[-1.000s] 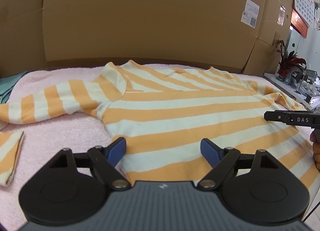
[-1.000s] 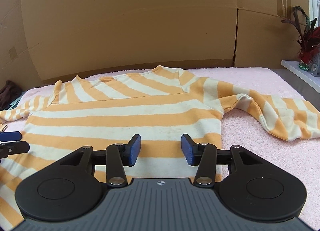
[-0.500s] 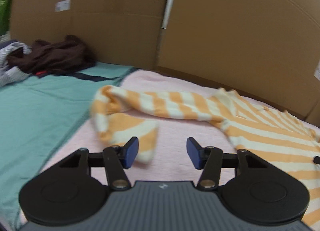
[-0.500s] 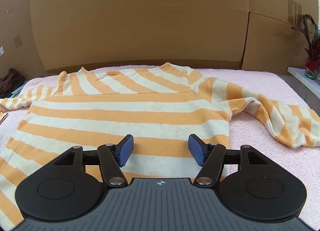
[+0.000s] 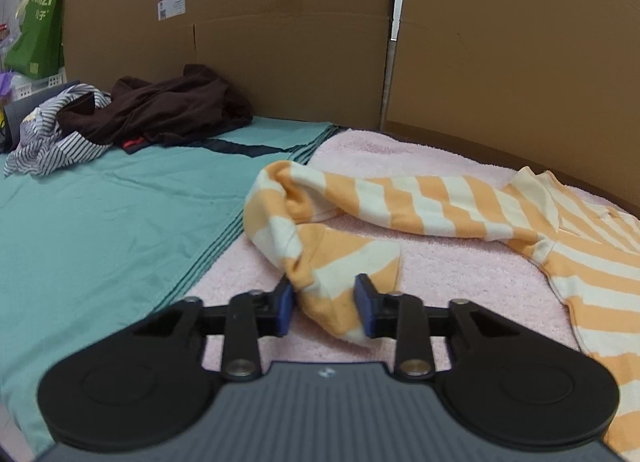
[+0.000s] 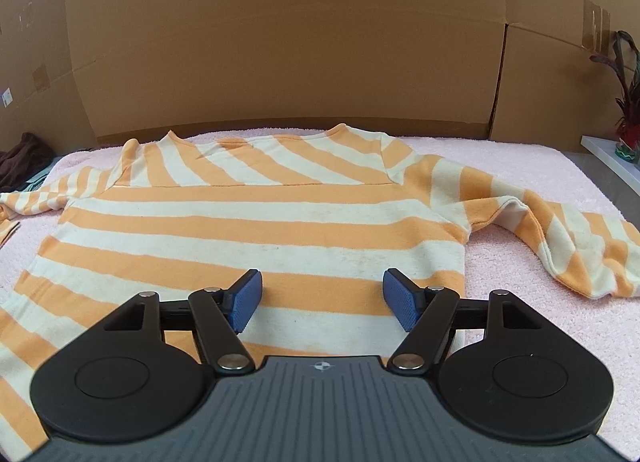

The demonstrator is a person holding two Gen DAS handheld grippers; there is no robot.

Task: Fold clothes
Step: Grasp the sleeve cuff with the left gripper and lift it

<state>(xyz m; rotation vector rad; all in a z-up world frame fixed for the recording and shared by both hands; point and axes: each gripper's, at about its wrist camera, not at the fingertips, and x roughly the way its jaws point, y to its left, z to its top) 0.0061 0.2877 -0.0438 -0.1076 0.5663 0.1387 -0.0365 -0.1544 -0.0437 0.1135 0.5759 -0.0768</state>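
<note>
Since a second ago the left gripper (image 5: 326, 308) has swung away from the shirt's hem to the end of its left sleeve (image 5: 340, 262), and its jaws, then wide, are closing with the cuff between the blue pads (image 5: 285, 304); the cloth fills the gap, though a firm pinch cannot be told. The orange-and-cream striped shirt (image 6: 256, 222) lies flat, collar toward the cardboard wall (image 6: 280, 42), on a pink towel (image 6: 520, 166). The right gripper (image 6: 322, 298) hovers over the hem near the shirt's right side, jaws opening, nothing between them but the cloth lying below. Left of the towel a teal sheet (image 5: 100, 222) carries a dark brown garment (image 5: 168, 110) and a striped one (image 5: 52, 134). A green bag (image 5: 36, 30) stands behind
</note>
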